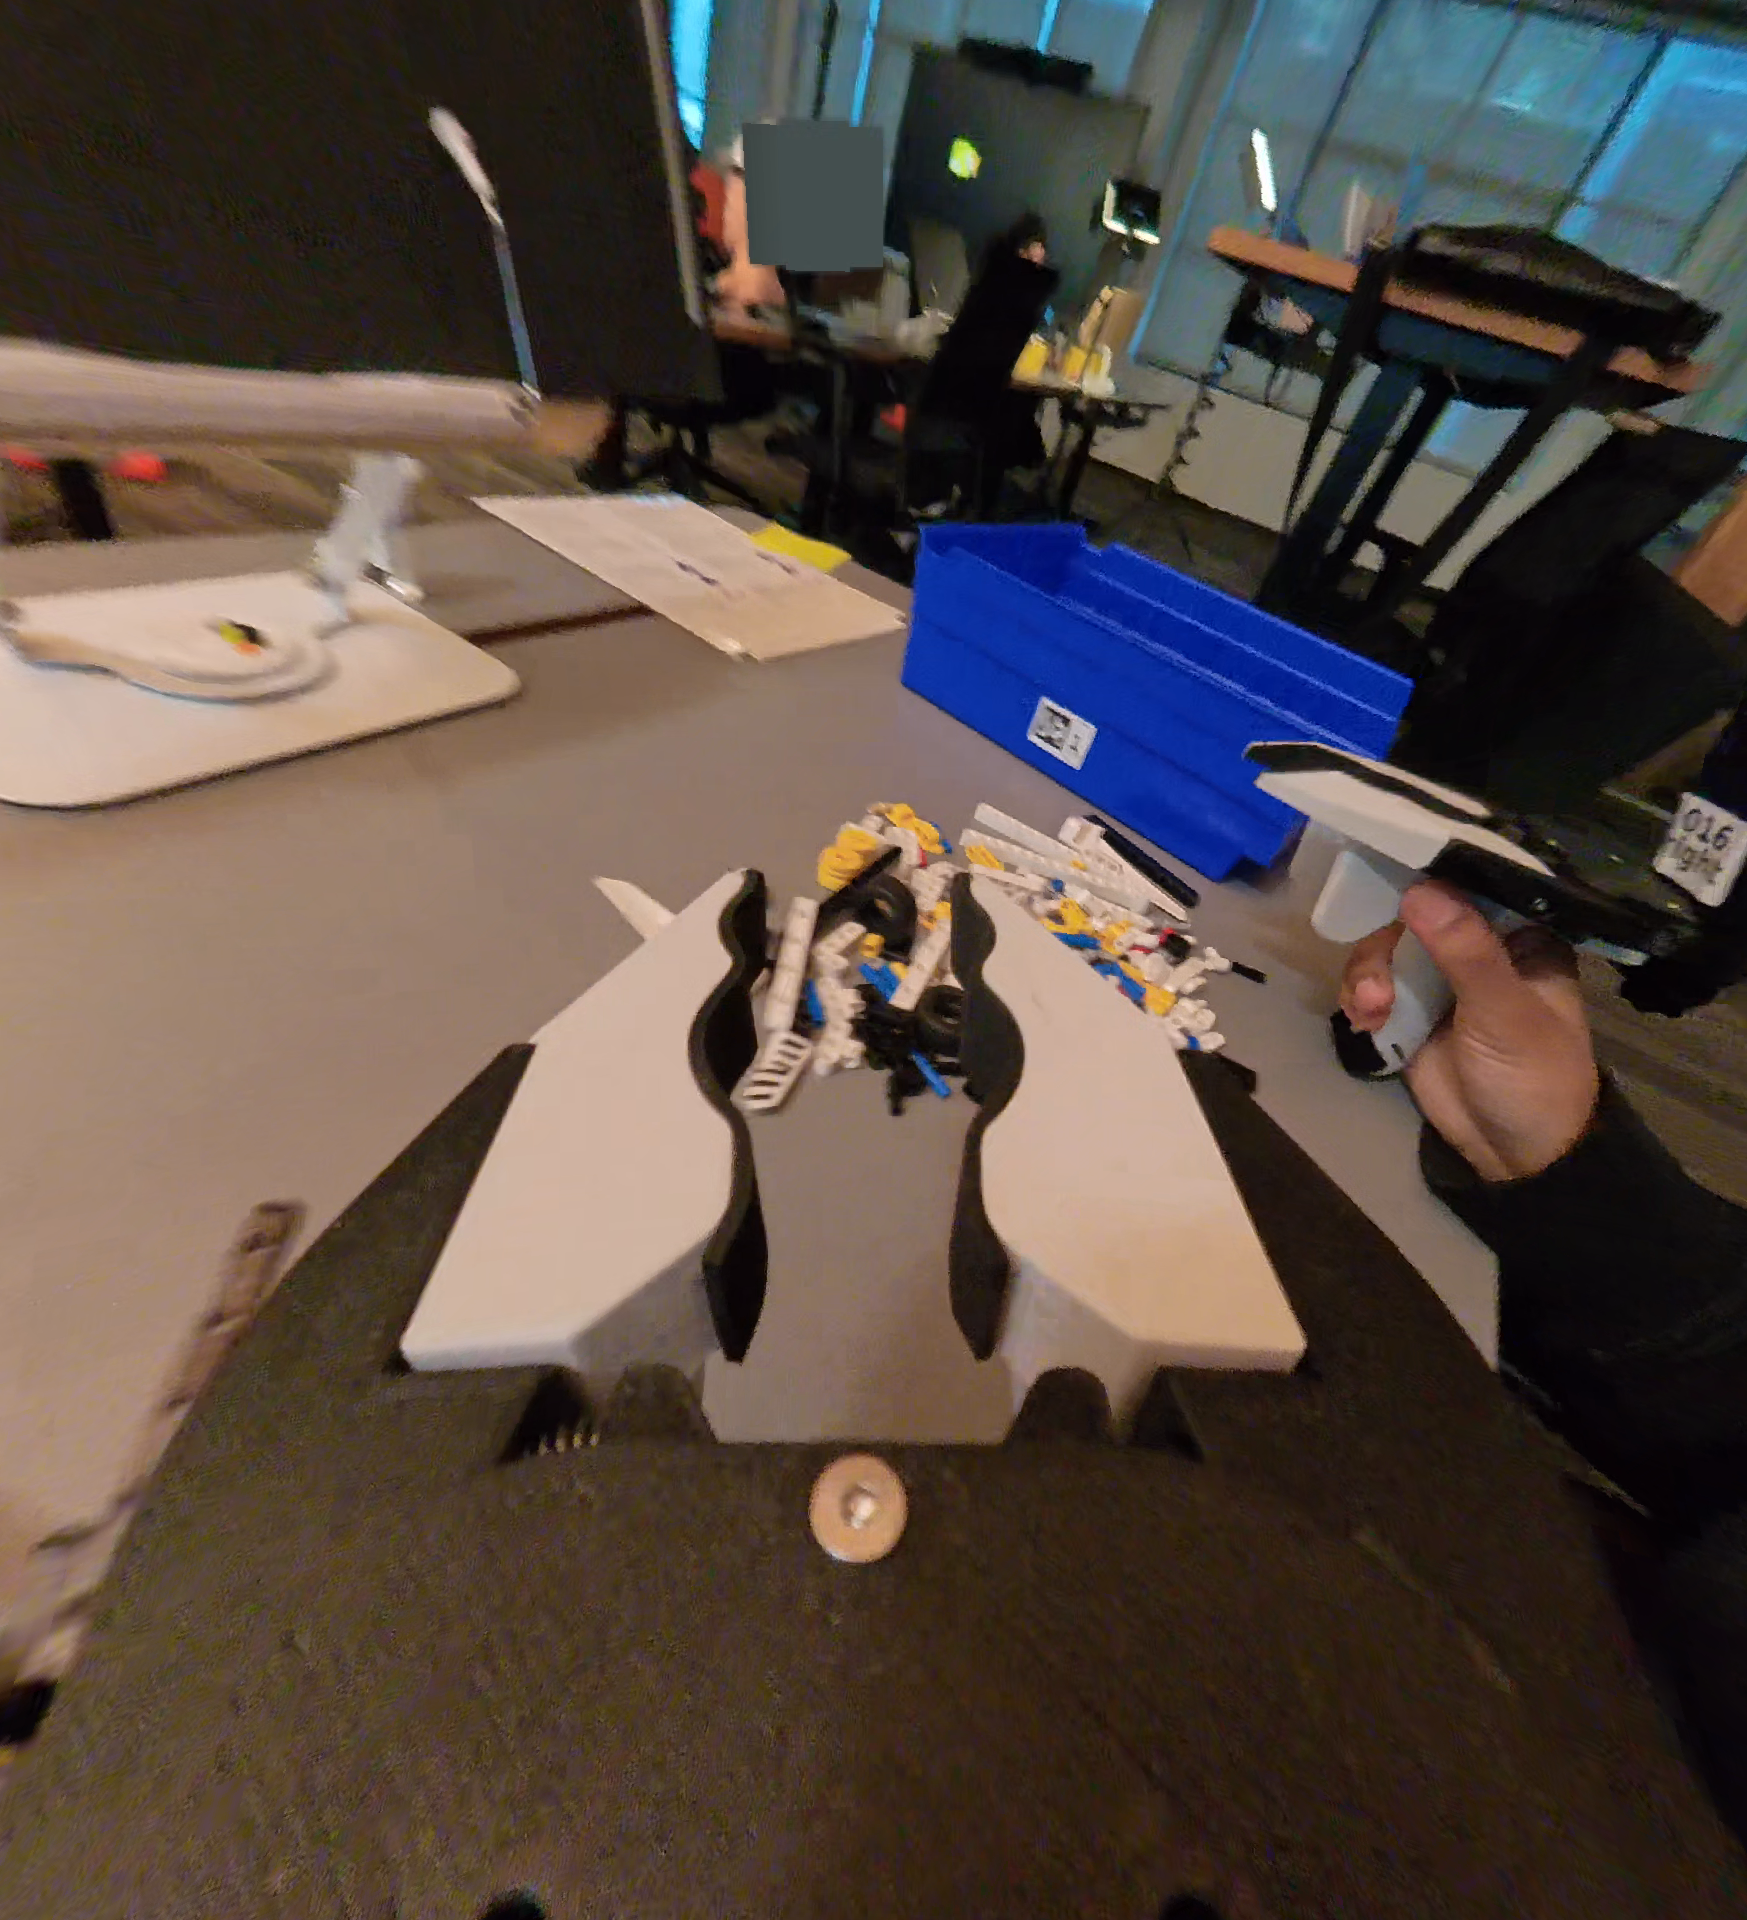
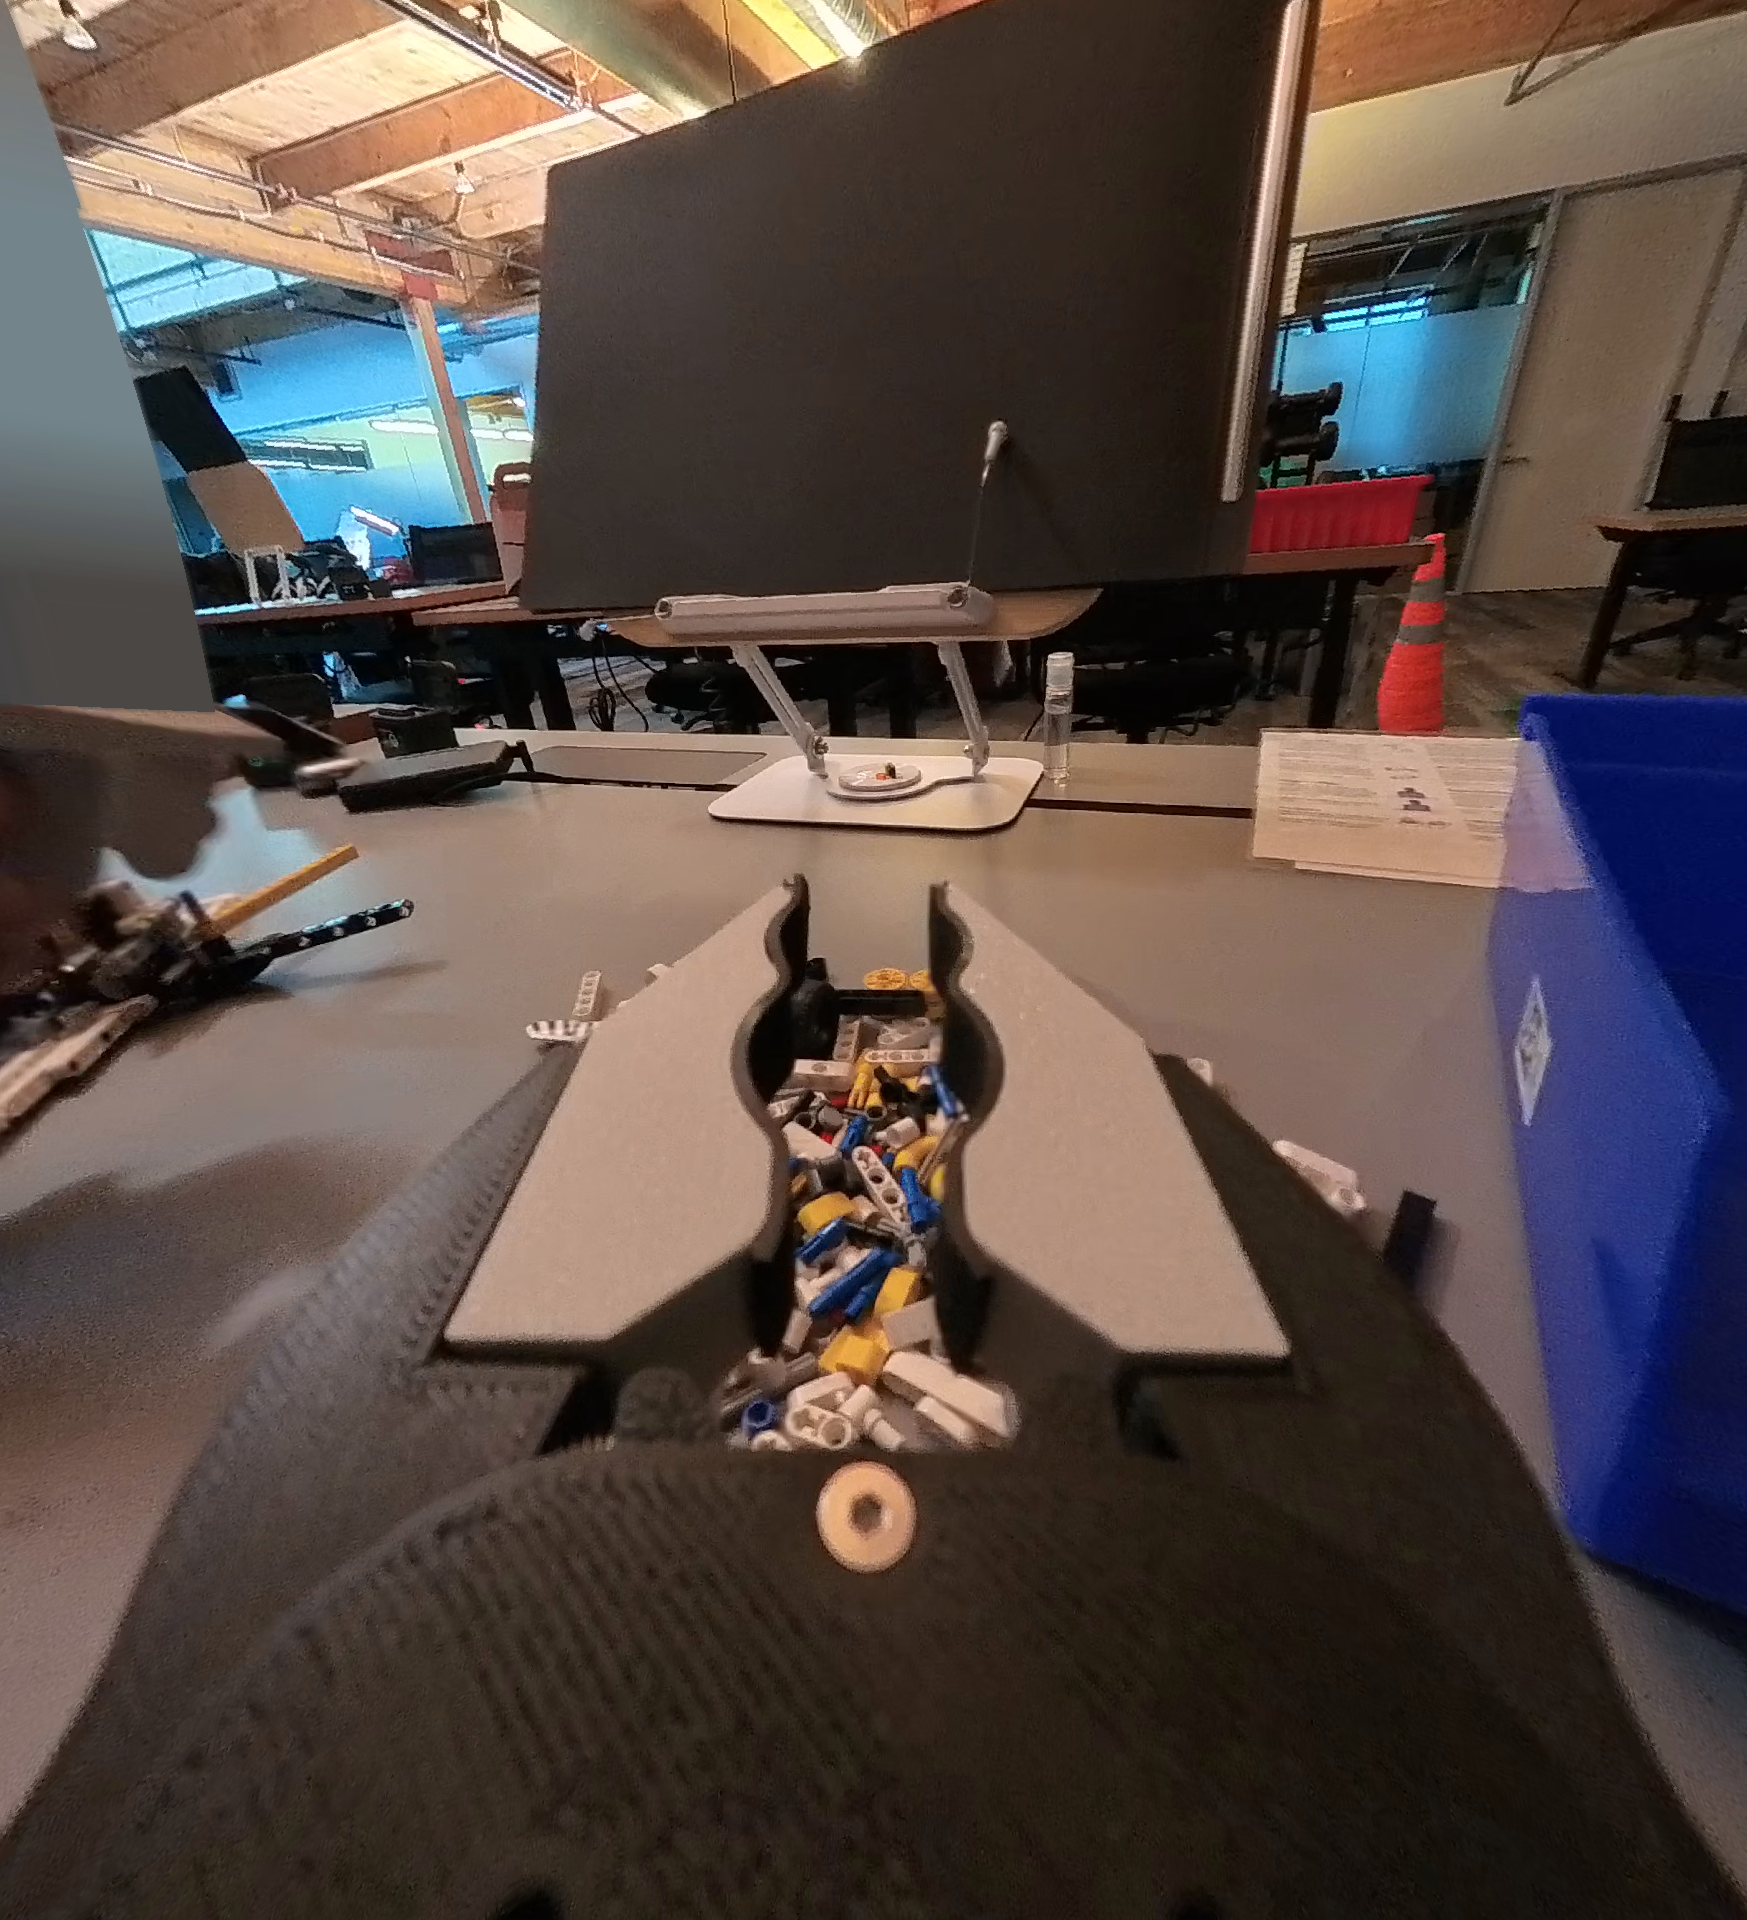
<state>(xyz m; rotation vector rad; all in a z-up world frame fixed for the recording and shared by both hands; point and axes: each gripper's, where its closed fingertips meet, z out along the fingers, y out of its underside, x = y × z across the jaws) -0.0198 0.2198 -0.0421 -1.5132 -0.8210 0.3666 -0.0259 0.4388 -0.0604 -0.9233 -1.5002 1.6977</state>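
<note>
A pile of small white, yellow, blue and black building pieces [image 1: 1004,935] lies on the grey table [image 1: 329,935]. My left gripper [image 1: 853,888] is open and empty, with its fingers low over the near edge of the pile. My right gripper [image 2: 867,891] is open and hovers right above the pile [image 2: 869,1195]; pieces show below the gap, none pressed by the pads. A hand holds it at the right of the left wrist view [image 1: 1295,769]. A partly built black and white model with a yellow rod [image 2: 152,956] lies on the table under the blurred left gripper [image 2: 225,748].
A blue bin [image 1: 1160,665] stands just right of the pile [image 2: 1679,1143]. Behind are a white stand base [image 2: 879,790], paper sheets [image 2: 1388,810], a small clear bottle [image 2: 1056,717], a flat black device [image 2: 422,774] and a large black panel [image 2: 900,312]. Tip to tip, the grippers are about 20 cm apart.
</note>
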